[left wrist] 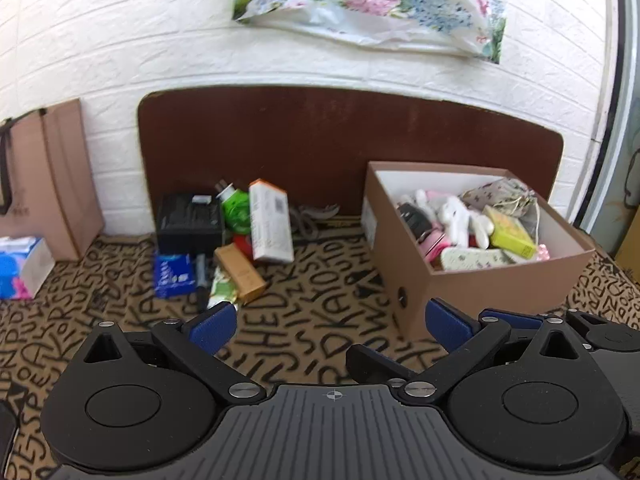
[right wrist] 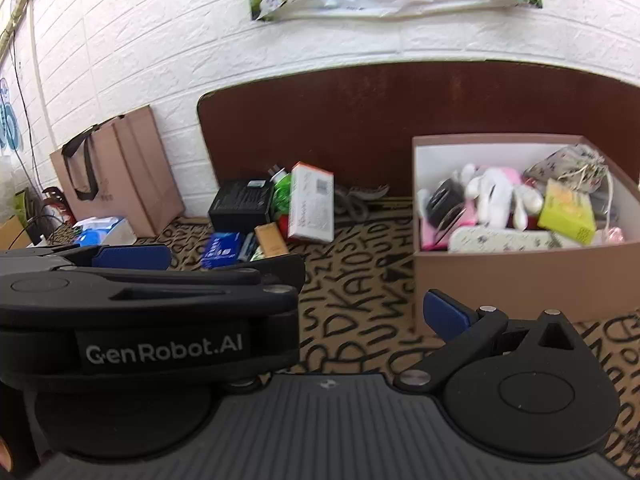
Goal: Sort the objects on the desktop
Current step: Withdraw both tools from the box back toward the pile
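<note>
A pile of small objects lies at the back left of the lettered tablecloth (left wrist: pixel 320 312): a black box (left wrist: pixel 188 220), a green item (left wrist: pixel 236 210), a white carton with an orange end (left wrist: pixel 270 222), a tan box (left wrist: pixel 240 274) and a blue packet (left wrist: pixel 173 274). The brown cardboard box (left wrist: pixel 472 280) to the right holds several items, among them a white plush toy (left wrist: pixel 464 220) and a yellow-green box (left wrist: pixel 512 232). My left gripper (left wrist: pixel 330 328) is open and empty, short of the pile. My right gripper (right wrist: pixel 328 320) is beside it in front of the box (right wrist: pixel 520 272), its one visible finger (right wrist: pixel 444 314) spread wide; the left gripper (right wrist: pixel 132 258) hides the other.
A brown board (left wrist: pixel 320 140) leans on the white brick wall behind the table. A paper bag (left wrist: pixel 48 184) and a tissue pack (left wrist: pixel 20 268) stand at the far left. A grey cord (left wrist: pixel 312 216) lies between pile and box. A floral plastic bag (left wrist: pixel 368 4) hangs above.
</note>
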`<action>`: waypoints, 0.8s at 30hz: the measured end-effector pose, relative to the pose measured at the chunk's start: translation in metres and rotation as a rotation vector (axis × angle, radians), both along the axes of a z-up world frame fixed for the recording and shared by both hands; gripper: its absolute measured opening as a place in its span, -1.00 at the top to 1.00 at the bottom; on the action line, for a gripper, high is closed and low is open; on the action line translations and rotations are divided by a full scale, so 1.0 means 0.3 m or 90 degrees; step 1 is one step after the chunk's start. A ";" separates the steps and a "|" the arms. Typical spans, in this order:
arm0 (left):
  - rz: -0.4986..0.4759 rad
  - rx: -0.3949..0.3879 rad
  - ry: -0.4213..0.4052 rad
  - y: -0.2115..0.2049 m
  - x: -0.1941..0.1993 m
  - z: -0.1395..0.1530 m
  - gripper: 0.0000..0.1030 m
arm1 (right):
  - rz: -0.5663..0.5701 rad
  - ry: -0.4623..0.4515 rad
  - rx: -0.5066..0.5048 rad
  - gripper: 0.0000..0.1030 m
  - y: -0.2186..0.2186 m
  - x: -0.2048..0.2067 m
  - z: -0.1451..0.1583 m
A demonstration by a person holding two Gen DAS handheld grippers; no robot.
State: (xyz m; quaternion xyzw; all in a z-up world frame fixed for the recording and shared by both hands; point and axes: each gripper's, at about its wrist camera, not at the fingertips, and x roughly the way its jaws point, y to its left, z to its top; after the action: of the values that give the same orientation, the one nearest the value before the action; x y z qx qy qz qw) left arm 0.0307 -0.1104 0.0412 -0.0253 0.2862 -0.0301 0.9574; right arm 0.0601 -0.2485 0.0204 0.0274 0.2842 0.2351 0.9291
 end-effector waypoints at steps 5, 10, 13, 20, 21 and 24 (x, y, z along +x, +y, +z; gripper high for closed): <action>0.027 -0.003 0.011 0.058 -0.043 -0.020 -1.00 | 0.011 0.007 -0.009 -1.00 0.063 -0.042 -0.018; 0.055 -0.004 0.018 0.120 -0.074 -0.040 -1.00 | 0.022 0.009 -0.021 -1.00 0.128 -0.077 -0.033; 0.063 -0.011 0.024 0.154 -0.081 -0.051 -1.00 | 0.028 0.012 -0.029 -1.00 0.162 -0.089 -0.042; 0.060 -0.058 0.027 0.283 -0.061 -0.128 -1.00 | 0.063 0.011 -0.041 -1.00 0.216 -0.083 -0.076; 0.064 -0.064 0.026 0.307 -0.052 -0.143 -1.00 | 0.066 0.012 -0.042 -1.00 0.221 -0.075 -0.085; 0.070 -0.076 0.033 0.364 -0.013 -0.171 -1.00 | 0.061 0.015 -0.060 -0.99 0.249 -0.042 -0.114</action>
State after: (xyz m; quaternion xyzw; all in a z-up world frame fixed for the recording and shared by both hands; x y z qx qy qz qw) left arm 0.0268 -0.0013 -0.0100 -0.0984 0.3065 0.0060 0.9468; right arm 0.0474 -0.1739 -0.0139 -0.0271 0.3065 0.2654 0.9137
